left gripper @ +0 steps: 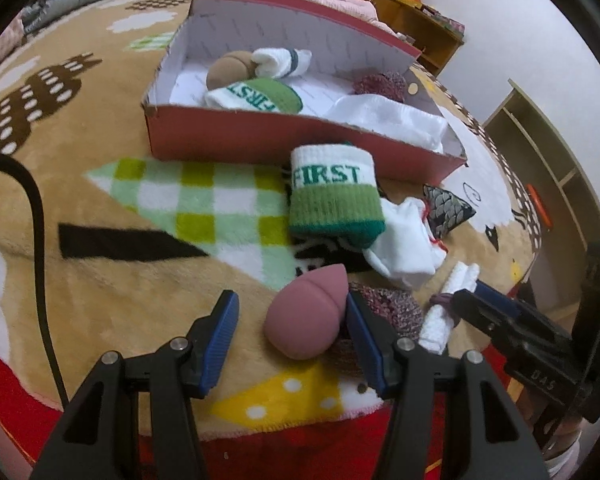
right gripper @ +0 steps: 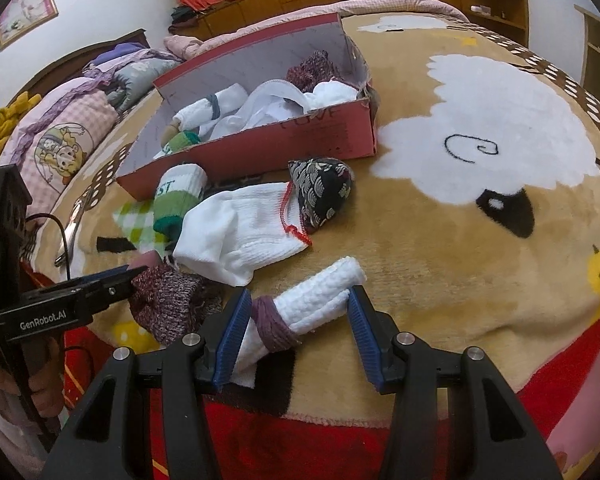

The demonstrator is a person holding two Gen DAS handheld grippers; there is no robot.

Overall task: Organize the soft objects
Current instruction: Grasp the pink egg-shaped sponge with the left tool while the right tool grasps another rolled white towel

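In the left wrist view my left gripper is open around a pink egg-shaped sponge lying on the blanket. The right pad touches the sponge and the left pad stands clear of it. In the right wrist view my right gripper is open over a rolled white cloth with a purple band, which lies slantwise between the pads. A red shoebox beyond holds rolled socks, a brown sponge and white cloth. A green "FIRST" sock, a white sock, a dark patterned pouch and a maroon knit piece lie in front of it.
Everything rests on a plush cartoon blanket over a bed; its red border runs under both grippers. A black cable crosses the left side. Pillows lie at the far left, and wooden shelves stand to the right.
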